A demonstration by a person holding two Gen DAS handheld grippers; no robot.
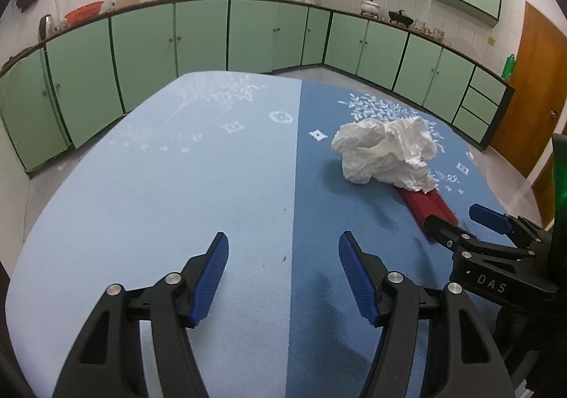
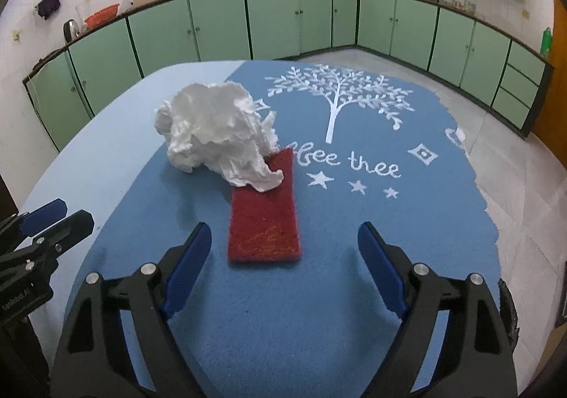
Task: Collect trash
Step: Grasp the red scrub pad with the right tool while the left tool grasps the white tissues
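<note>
1. Tissue [image 2: 216, 132]: crumpled white wad, sits on the dark blue half of the bench [image 2: 354, 220] cloth, left of the printed tree. Its near corner lies over the far end of the pad [image 2: 264, 220], touching it.
2. Pad: red, flat rectangle, lies lengthwise toward the right gripper, near end just beyond the gap between that gripper's fingers. Could be trash too; cannot tell from the task line.
3. Right gripper [image 2: 285, 238]: fingers wide apart, empty, low over the bench, lined up roughly with the pad and the tissue beyond it.
4. Left gripper [image 1: 281, 249]: fingers also apart, empty, over the seam between the light and dark cloth. The tissue [image 1: 384, 155] is off to its far right.
5. No bin or bag in either view.
6. Step in hand, as I judge it: approach before the first grasp; nothing picked up yet.
7. Next move calls for: right gripper goes forward past the pad, straddles the wad, closes gently. The wad is soft, light and irregular, so grab the bulk, not the loose flap.
8. Risk: the corner resting on the pad may drag the pad along; a low approach could snag the pad edge or bunch the cloth.
</note>
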